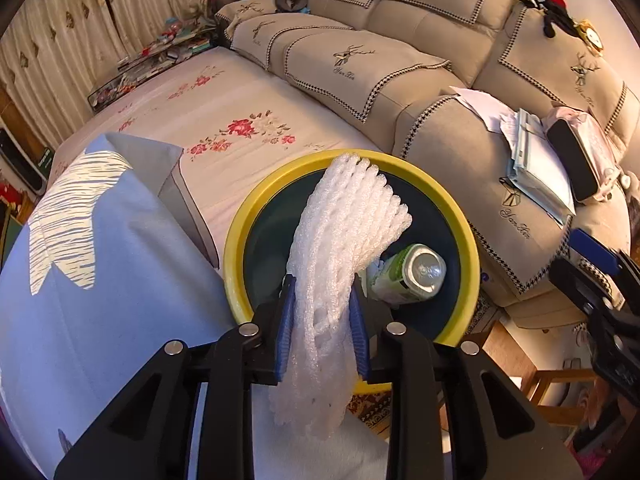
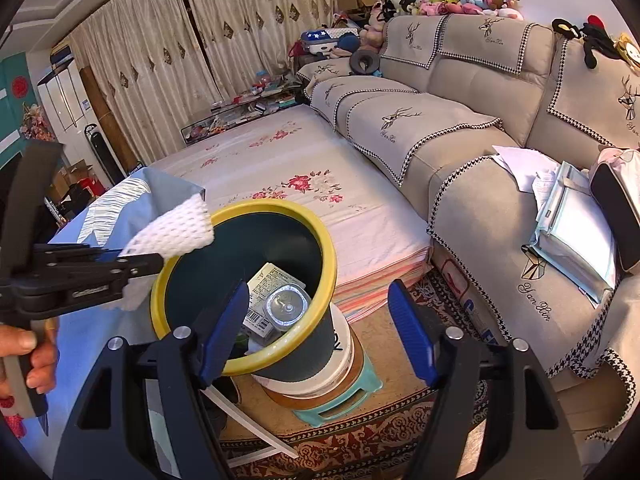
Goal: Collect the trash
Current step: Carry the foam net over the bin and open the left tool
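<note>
A can and a carton already lie in the yellow-rimmed bin. The left gripper pinches white foam netting over the bin's mouth, not yet dropped. The right gripper hangs wide open and empty beside the bin.

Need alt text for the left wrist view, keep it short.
The left gripper holds a white foam net sleeve between its blue pads, over the open mouth of a yellow-rimmed bin. A green drink can lies inside the bin. A floral bed and a beige sofa are behind.
</note>
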A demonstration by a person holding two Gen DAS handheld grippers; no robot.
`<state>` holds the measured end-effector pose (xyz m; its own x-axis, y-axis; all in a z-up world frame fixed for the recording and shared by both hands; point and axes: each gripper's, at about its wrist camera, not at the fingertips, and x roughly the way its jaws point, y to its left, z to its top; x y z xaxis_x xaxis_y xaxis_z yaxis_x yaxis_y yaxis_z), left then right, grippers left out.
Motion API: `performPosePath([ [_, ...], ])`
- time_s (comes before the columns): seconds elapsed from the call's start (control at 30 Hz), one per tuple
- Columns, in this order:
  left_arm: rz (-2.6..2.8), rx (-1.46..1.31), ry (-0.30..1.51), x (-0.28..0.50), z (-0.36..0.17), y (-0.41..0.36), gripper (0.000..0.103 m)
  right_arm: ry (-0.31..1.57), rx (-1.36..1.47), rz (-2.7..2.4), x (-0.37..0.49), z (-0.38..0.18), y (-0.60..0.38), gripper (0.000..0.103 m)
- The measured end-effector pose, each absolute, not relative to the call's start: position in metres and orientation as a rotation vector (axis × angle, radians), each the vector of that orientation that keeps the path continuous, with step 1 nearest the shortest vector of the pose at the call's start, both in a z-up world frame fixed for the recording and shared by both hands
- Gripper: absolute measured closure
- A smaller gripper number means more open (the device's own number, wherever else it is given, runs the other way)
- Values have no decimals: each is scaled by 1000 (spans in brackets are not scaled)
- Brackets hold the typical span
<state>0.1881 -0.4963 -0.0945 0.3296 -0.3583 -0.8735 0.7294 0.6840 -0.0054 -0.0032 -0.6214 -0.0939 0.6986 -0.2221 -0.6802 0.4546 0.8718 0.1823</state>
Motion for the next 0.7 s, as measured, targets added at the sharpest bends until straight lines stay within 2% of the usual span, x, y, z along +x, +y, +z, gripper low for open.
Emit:
performPosePath([
  [0.1,-703,422,1003,198,-104,-505,65,692,357,-380,-4,-91,-620,32],
  [0.13,-701,414,1012,202,-108,-507,60,689,358,-380,-5,-90,-620,32],
  [0.2,-703,404,1030,208,-116,-509,45,685,360,-379,-6,-89,-618,32],
  [0.27,-685,395,1033,212,-120,-510,25,686,360,-379,-6,-88,-617,32],
  [0.33,-680,380,1035,215,-122,-508,17,686,359,-380,-6,-88,-616,31],
  [0.37,-672,376,1040,217,-122,-506,14,687,359,-382,-7,-88,-616,31],
  [0.53,-631,321,1012,213,-103,-469,14,686,350,-390,-19,-80,-605,31],
  [0.7,-572,257,781,162,-38,-375,13,668,310,-362,-34,-66,-575,27],
])
